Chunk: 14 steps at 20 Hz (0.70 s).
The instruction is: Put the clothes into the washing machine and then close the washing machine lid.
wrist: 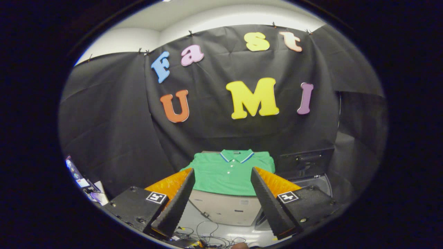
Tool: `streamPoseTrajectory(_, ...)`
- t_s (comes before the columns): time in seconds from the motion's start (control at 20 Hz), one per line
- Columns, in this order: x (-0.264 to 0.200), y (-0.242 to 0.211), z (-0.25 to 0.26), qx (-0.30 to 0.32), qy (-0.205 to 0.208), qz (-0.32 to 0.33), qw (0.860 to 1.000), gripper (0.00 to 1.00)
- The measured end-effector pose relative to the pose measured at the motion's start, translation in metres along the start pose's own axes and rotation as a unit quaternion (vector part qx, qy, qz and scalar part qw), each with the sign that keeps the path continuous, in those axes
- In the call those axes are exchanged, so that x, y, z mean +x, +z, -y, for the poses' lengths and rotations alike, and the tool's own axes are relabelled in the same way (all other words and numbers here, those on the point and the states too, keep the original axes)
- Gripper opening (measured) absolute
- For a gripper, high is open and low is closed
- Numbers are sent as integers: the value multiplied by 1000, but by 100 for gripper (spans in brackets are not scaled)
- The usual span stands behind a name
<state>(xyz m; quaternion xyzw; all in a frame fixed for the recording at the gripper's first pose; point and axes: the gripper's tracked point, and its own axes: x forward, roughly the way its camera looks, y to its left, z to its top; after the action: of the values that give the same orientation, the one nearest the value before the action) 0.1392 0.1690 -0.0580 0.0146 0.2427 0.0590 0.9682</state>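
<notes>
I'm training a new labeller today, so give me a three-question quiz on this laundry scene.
1. True or false: the fingers of the gripper are pressed on the green polo shirt.
2. The shirt lies: A) crumpled B) folded flat, collar up C) hanging.
3. What lies on the floor below the fingers?

Key: 1. False, the fingers are spread apart, with the shirt beyond them. 2. B. 3. Loose cables.

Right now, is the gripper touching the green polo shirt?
Apart. In the gripper view the open gripper hovers short of the green polo shirt, which lies folded beyond its fingers.
</notes>
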Motion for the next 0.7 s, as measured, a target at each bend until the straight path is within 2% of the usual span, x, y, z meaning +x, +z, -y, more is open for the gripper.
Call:
streamPoseTrajectory(0.35, 104, 12, -4, 5, 19, -110, 994, 100)
streamPoseTrajectory(0.5, 151, -1, -4, 8, 29, -184, 982, 100)
streamPoseTrajectory(0.7, 204, -20, 6, -12, 18, -269, 963, 100)
